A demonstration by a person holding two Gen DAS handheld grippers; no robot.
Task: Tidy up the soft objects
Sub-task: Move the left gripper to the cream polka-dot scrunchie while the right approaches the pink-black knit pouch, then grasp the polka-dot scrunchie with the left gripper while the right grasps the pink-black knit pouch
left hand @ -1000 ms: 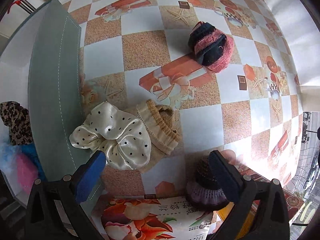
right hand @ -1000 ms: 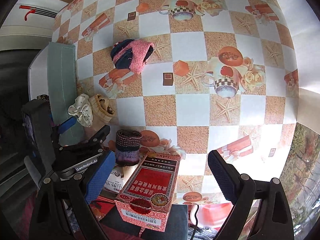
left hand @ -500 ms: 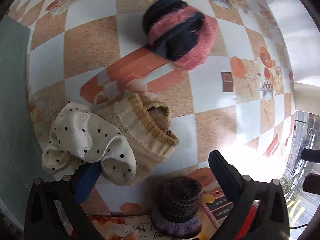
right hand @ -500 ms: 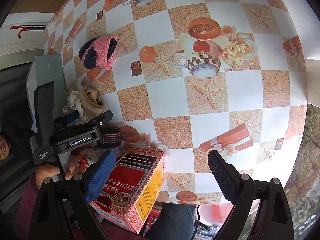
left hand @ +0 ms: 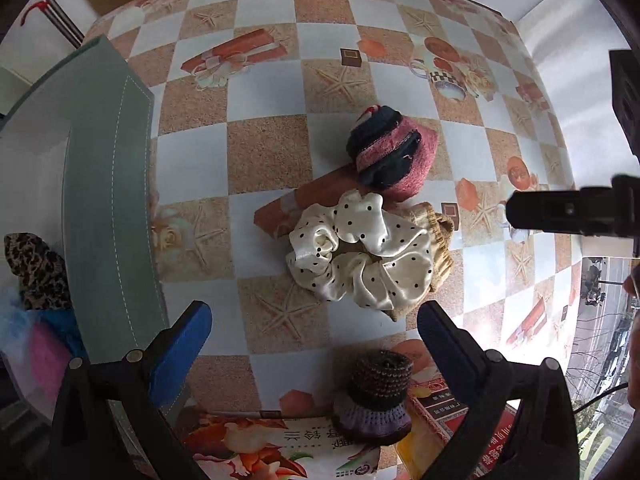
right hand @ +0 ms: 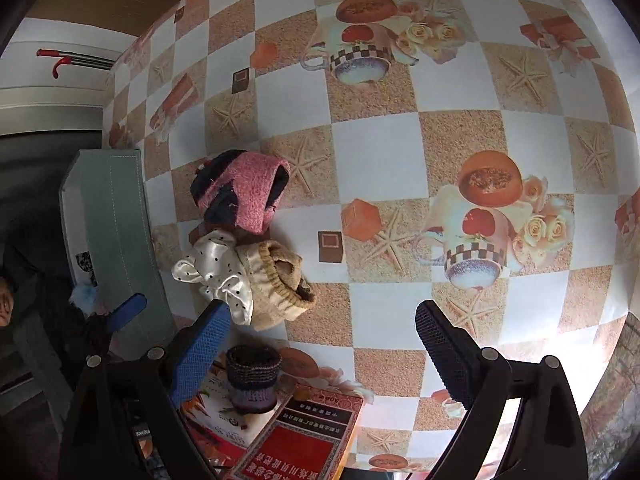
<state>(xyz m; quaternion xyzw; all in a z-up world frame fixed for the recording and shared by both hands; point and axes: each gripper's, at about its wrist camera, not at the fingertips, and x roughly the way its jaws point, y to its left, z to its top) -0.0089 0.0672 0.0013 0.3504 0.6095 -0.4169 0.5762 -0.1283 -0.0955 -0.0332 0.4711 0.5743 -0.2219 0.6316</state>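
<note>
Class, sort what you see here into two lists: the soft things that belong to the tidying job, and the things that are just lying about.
Belongs to the job:
- polka-dot scrunchie
- tan knitted sock
- pink and navy fuzzy sock
- dark crocheted cup
- grey-green bin

Just lying about:
- red printed box
- flowered packet

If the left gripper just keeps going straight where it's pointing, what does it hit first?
Most likely the polka-dot scrunchie, which lies on the beige knit piece, dead ahead between the open fingers of the left gripper. Depth is hard to judge through the fisheye.
</note>
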